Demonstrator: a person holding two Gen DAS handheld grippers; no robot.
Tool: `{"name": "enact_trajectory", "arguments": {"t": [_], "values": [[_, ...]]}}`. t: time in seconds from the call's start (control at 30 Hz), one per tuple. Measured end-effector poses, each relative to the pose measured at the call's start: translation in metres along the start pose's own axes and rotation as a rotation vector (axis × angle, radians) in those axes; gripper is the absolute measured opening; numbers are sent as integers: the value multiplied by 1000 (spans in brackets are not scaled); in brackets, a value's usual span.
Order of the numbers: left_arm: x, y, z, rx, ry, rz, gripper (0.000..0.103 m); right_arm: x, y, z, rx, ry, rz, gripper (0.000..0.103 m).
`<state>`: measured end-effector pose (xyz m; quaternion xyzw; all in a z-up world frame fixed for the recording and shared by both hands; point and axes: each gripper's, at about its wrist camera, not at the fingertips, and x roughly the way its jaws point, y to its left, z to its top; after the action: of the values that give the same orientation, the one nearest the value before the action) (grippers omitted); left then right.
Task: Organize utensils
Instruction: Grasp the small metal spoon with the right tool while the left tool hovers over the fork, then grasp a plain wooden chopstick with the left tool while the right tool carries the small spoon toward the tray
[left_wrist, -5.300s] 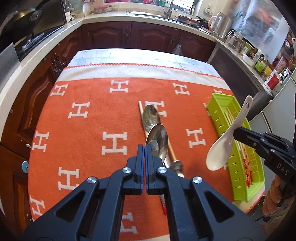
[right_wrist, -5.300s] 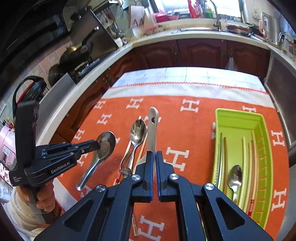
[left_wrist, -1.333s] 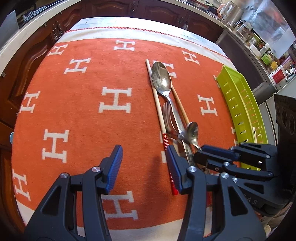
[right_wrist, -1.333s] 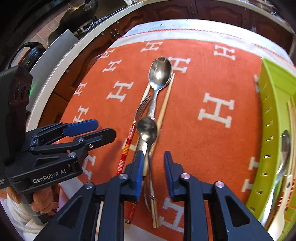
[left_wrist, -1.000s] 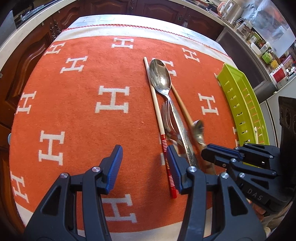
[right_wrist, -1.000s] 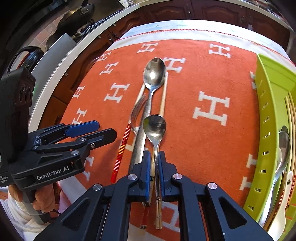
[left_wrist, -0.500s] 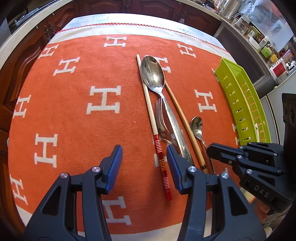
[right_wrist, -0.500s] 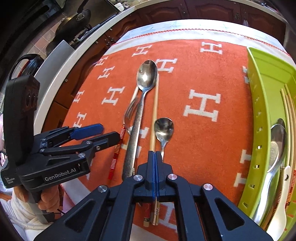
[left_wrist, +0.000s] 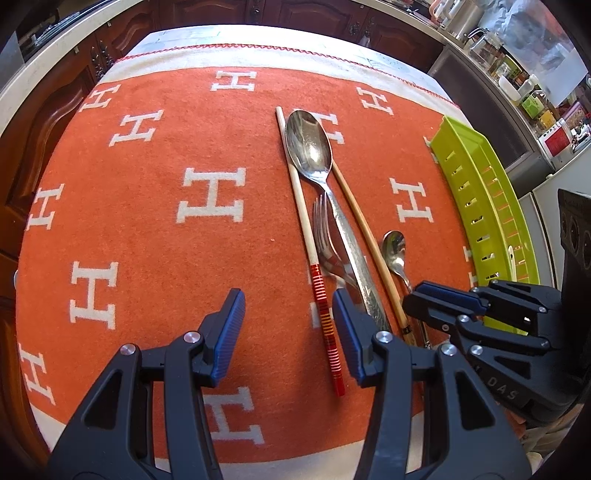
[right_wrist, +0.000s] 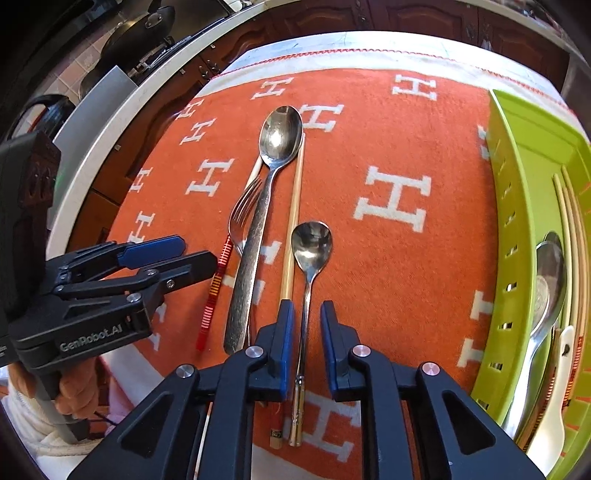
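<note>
On the orange cloth lie a large spoon, a fork, a red-banded chopstick and a plain chopstick. Right of them, alone on the cloth, lies a small metal spoon. My right gripper straddles this spoon's handle. Its jaws are opening and the pads stand clear of the handle. My left gripper hovers open over the near end of the red-banded chopstick and holds nothing. The green slotted tray stands at the right with spoons and chopsticks in it.
A white ceramic spoon lies at the tray's near end. The cloth's white border and the table edge run just below both grippers. Dark wooden cabinets and a countertop with kitchenware surround the table. A hand holds the left gripper's handle.
The right gripper shut on the small spoon's handle and dragged it off the pile to the right of the plain chopstick. Its jaws have now parted. The left gripper kept still and open.
</note>
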<state>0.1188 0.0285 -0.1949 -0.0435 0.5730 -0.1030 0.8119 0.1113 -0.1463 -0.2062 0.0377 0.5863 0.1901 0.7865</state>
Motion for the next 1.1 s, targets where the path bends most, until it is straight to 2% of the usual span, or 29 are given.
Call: {"name": "enact_trajectory", "arguments": {"t": [0.2,0.23,0.27,0.33,0.4,0.6,0.77,0.9,1.1], "values": [[-3,-2,-2,6,-2,9,46,2,19,4,-81,-24,-93,14],[-4,-2,-2,7,-4,10,46,2,20,4,-89,-27,-104,7],[-6,-2,-3,8,-8,11,46,5,20,3,-96,-8,-130,6],[-9,-4,-4,12,-15,13,46,4,22,1,-106,-24,-141,4],[-13,-6,-5,17,-19,15,46,3,19,0,-98,-23,-132,4],[-24,-17,-6,46,-39,9,46,-10,-3,-6,-2,-38,-31,3],[-35,-30,-5,56,-62,-69,46,-37,-22,-9,65,-103,23,3],[-43,-38,-3,37,-91,-172,46,-58,-38,-12,117,-150,49,3],[-35,-52,4,-3,-54,-244,46,-91,-71,-16,193,-224,55,3]]}}
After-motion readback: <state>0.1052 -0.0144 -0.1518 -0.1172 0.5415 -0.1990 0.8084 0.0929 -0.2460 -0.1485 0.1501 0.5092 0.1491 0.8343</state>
